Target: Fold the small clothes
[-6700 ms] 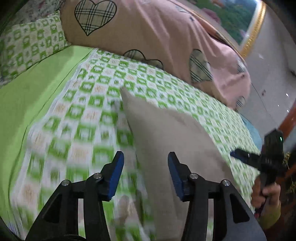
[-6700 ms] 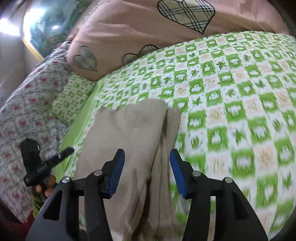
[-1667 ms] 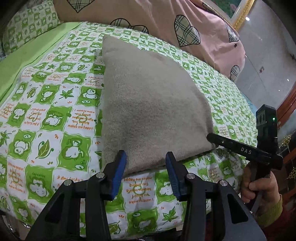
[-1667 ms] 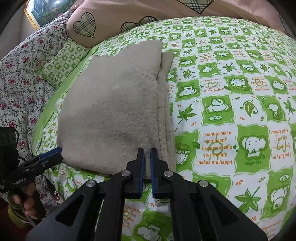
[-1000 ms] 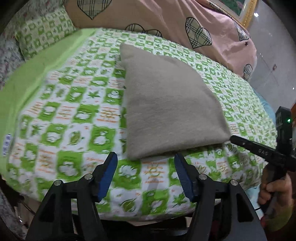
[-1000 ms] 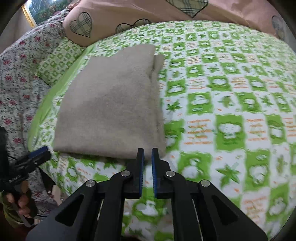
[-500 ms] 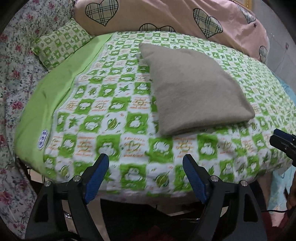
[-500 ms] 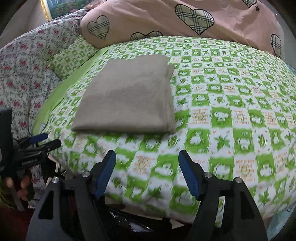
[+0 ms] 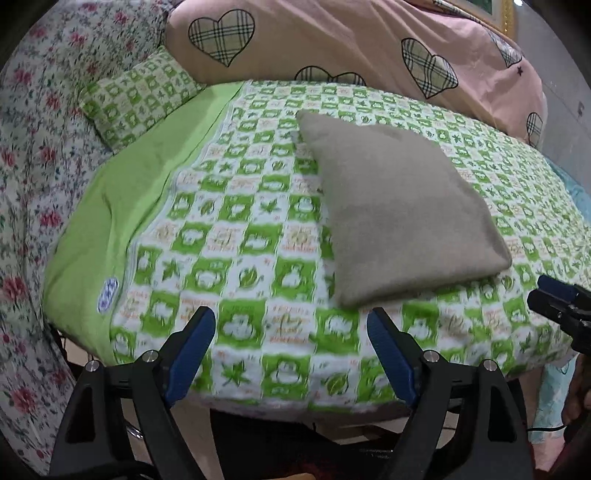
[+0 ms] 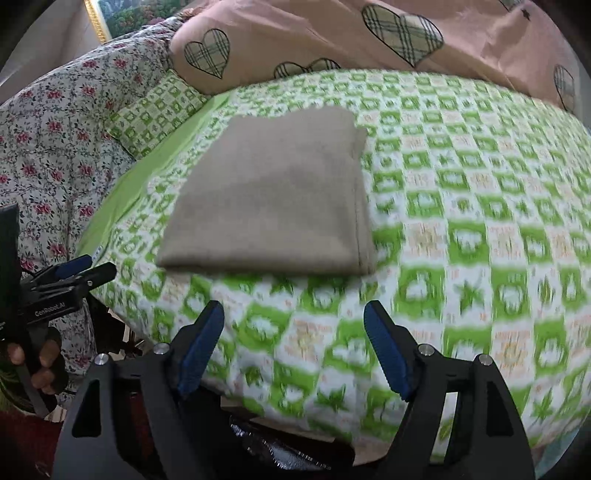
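A beige garment [image 9: 399, 206] lies folded into a flat rectangle on the green checked bedsheet [image 9: 236, 236]. It also shows in the right wrist view [image 10: 277, 192]. My left gripper [image 9: 290, 354] is open and empty, held back over the bed's near edge, apart from the garment. My right gripper [image 10: 293, 350] is open and empty, also back over the near edge. The right gripper's tip shows at the right edge of the left wrist view [image 9: 557, 299]. The left gripper shows at the left of the right wrist view [image 10: 70, 277].
A pink quilt with plaid hearts [image 9: 351, 48] is piled along the far side of the bed. A small green checked pillow [image 9: 136, 96] and a floral cover [image 9: 33, 147] lie at the left. A framed picture [image 10: 114, 18] hangs behind.
Both grippers have pulled back from the folded garment toward the bed's edge. The right gripper, shut a second ago, has opened. The garment has stayed in place.
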Demonstrator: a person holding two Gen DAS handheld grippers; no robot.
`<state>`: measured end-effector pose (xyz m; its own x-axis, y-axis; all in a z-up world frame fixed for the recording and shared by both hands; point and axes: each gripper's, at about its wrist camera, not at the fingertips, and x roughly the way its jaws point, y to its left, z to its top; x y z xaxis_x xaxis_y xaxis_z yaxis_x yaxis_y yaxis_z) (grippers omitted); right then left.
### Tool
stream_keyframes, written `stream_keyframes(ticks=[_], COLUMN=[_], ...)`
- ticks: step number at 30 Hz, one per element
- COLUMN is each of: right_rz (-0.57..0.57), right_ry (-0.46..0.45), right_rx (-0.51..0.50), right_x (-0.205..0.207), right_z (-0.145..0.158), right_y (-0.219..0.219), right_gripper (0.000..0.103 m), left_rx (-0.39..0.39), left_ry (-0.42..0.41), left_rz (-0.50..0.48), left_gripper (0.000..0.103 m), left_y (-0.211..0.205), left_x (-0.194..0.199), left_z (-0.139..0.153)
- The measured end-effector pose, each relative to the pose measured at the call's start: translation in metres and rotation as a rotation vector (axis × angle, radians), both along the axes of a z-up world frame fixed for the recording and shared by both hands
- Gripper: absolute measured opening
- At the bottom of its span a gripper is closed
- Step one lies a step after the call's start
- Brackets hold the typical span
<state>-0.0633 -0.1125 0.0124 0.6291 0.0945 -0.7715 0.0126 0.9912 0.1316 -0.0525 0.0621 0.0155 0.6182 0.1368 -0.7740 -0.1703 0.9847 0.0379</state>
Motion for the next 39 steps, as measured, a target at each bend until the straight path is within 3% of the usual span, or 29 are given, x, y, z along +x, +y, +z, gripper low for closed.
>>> stream_keyframes(ticks=[7,22,31,39], right_rz=[0.043,0.051,0.011,-0.045], right_ry=[-0.028,0.009,0.009,-0.047], right_rx=[-0.019,-0.038,0.022,0.151], right_x=[0.02,0.05,0.08,0.136], right_z=[0.014,0.014,0.018,0.027], right_y=[0.006,-0.002,-0.017,-0.054], right_gripper=[0.083,0.085,0.085,0.085], left_rx=[0.066,0.054,-0.065,-0.234], left_ry=[-0.002,-0.009,0.002,0.014], left_rz=[0.009,-0.022,-0.015,-0.048], left_gripper=[0.086,0.086,0.086,0.086], left_y=[-0.014,-0.025,-0.004,0.027], left_x=[0.024,0.056,0.08,0.144], left_z=[0.014,0.02,0.014,0.005])
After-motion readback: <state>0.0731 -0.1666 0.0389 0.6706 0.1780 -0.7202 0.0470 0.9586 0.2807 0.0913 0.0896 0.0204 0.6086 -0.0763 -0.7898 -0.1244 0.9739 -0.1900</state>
